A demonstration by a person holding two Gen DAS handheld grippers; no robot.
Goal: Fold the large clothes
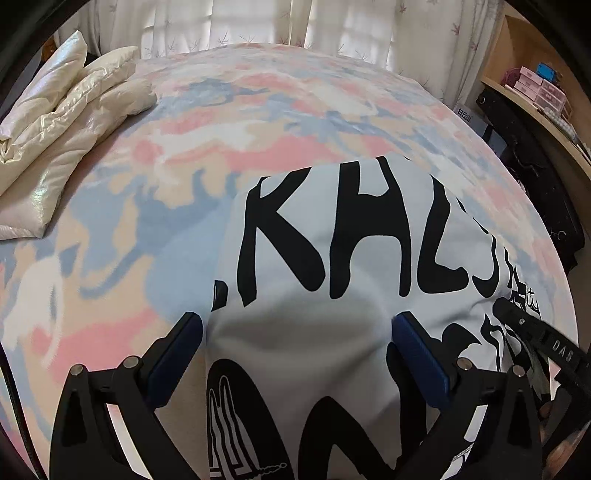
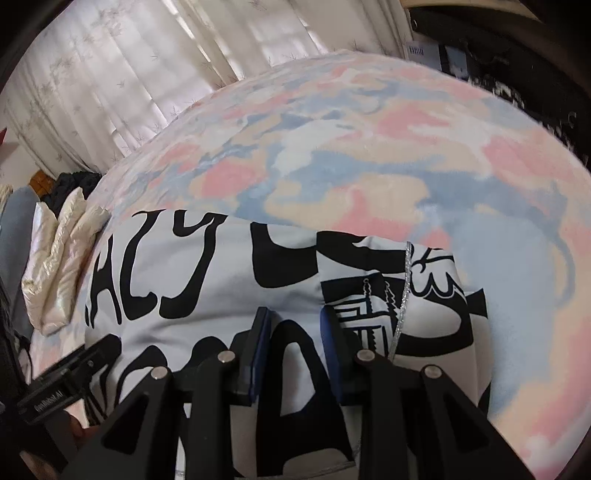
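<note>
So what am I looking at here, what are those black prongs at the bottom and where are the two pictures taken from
Those prongs are hand-held grippers, each with a camera looking along its two fingers. One picture is from the left gripper, the other from the right gripper. Both hover over a white shirt with big black lettering, lying on a pastel blanket. The left one is wide open with cloth between its fingers; the right one's are narrower, but no grip shows. Cream pillows sit left, curtains behind.

bare bedspread [image 1: 280,110] beyond the shirt [image 1: 332,229], pillows [image 1: 66,122] far left
</note>
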